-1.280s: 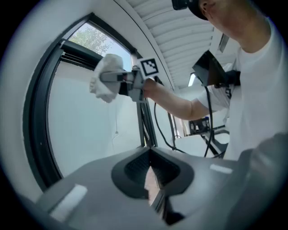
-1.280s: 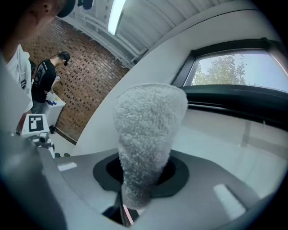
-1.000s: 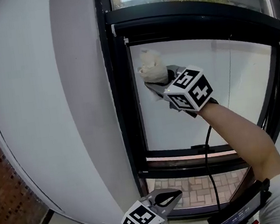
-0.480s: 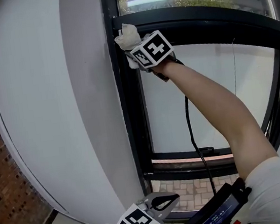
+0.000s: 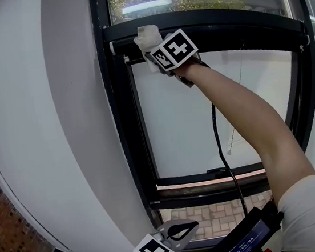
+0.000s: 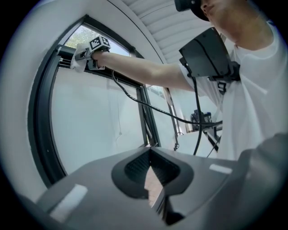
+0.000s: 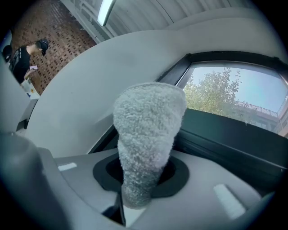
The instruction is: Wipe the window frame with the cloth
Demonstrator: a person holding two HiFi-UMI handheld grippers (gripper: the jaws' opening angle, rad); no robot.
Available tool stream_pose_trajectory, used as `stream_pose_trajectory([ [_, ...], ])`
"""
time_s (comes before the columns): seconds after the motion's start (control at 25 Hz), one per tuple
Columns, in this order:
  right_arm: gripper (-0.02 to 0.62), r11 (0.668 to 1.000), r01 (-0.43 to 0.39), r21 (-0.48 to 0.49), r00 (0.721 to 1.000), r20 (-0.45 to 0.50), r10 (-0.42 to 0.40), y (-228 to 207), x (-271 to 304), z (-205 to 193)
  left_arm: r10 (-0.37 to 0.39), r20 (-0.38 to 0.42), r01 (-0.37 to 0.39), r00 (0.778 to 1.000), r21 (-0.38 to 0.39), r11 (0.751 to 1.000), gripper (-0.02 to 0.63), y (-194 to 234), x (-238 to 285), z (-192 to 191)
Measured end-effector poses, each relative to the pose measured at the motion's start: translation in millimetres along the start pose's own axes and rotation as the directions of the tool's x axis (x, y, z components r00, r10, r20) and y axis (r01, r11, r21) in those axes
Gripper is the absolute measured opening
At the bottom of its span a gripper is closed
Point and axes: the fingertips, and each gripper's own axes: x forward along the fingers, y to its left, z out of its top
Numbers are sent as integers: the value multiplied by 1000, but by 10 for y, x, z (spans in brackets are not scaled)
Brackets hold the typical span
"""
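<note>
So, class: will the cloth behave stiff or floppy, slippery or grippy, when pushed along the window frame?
Probably soft and squashable: the cloth narrows where the right gripper pinches it. Its fluffy pile likely drags on the window frame rather than sliding. Likely light: it stands above the jaws unsupported.

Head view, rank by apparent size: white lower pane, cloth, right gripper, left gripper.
1. White lower pane, by far.
2. Right gripper and left gripper: alike; left is cut off at the edge, so unranked.
3. Cloth, smallest; partly behind the right gripper.
</note>
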Motion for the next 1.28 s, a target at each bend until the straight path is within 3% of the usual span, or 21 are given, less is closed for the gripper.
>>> stream_pose_trajectory([
  [0.44,101,993,106,44,992,-66,-103,-948,-895,-571,-128,52,127,990,28,992,21,-268,486,214],
  [0.64,101,990,139,35,986,-102,-135,-1267,-1240,-772,-191,39,189,981,56,980,21,-471,701,372],
  [1.28,101,971,235,48,963,-147,-226,-2176,-2266,-1421,-271,17,269,963,63,961,21,-928,1472,528],
])
